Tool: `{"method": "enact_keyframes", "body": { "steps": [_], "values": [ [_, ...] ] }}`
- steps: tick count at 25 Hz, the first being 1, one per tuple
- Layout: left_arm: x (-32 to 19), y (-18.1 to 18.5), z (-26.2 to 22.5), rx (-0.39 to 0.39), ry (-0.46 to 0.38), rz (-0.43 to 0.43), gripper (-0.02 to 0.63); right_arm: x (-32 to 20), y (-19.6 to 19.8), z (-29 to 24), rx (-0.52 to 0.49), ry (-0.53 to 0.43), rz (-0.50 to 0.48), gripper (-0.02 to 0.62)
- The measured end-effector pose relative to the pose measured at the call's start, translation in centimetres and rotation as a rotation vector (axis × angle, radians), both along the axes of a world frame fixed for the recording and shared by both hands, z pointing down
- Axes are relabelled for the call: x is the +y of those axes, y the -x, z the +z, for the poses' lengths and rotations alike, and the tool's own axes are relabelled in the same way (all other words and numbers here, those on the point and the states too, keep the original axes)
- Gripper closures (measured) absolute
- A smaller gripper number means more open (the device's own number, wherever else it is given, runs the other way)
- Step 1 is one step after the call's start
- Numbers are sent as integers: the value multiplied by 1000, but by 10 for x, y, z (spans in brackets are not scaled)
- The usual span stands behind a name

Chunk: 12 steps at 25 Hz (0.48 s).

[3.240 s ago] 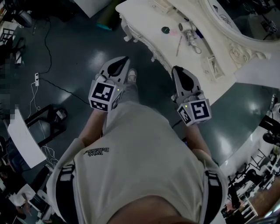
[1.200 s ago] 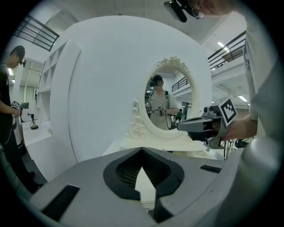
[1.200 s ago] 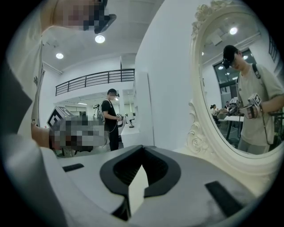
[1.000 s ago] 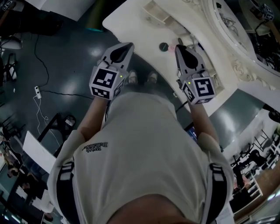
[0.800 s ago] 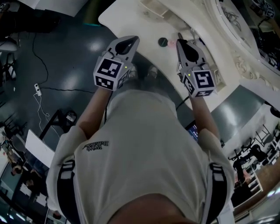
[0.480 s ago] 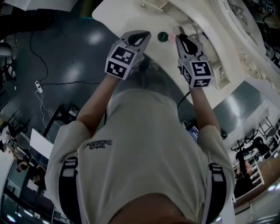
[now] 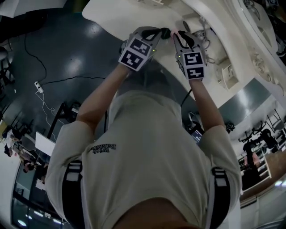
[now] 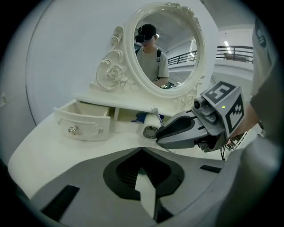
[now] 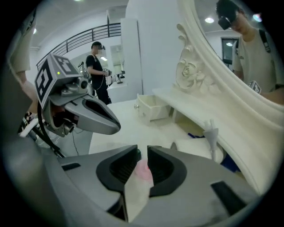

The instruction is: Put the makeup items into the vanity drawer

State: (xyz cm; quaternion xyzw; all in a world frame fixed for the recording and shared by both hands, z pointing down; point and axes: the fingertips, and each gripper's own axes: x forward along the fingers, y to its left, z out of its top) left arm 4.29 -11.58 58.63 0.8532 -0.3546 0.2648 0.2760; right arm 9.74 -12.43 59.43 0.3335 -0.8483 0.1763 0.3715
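On the white vanity top [image 7: 111,13] lie a dark green round compact [image 7: 166,31] and a small pink item [image 9: 143,170]. My left gripper [image 7: 158,30] is shut, its tips meeting just short of the compact, with nothing in them [image 8: 142,150]. My right gripper [image 7: 178,34] hangs close beside it on the right. Its jaws have just been opening and stand apart [image 9: 142,151]. The pink item shows through the gap, and the pads do not press on it. The small white drawer [image 8: 82,122] stands pulled out at the back left of the top.
A white ribbed cylinder [image 8: 151,126] and a blue item [image 8: 141,117] lie under the shelf below the oval mirror [image 8: 166,48]. A white cone-tipped bottle [image 9: 212,135] stands near them. The vanity's front edge is just below the grippers, with dark floor [image 7: 53,58] to the left.
Both grippers have come down and forward from above the floor to the vanity top, side by side. The right jaws, shut before, now stand apart.
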Motion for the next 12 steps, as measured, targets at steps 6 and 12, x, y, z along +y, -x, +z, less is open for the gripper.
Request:
{"method": "enact_keyframes", "body": {
  "steps": [6,12],
  "values": [
    [-2,5,30,-10,38,-18,592,0,6,21,10,70,110,483],
    [-3,13,53,-16,71,-1,592,-6,-14,48,69,83,197,457]
  ]
}}
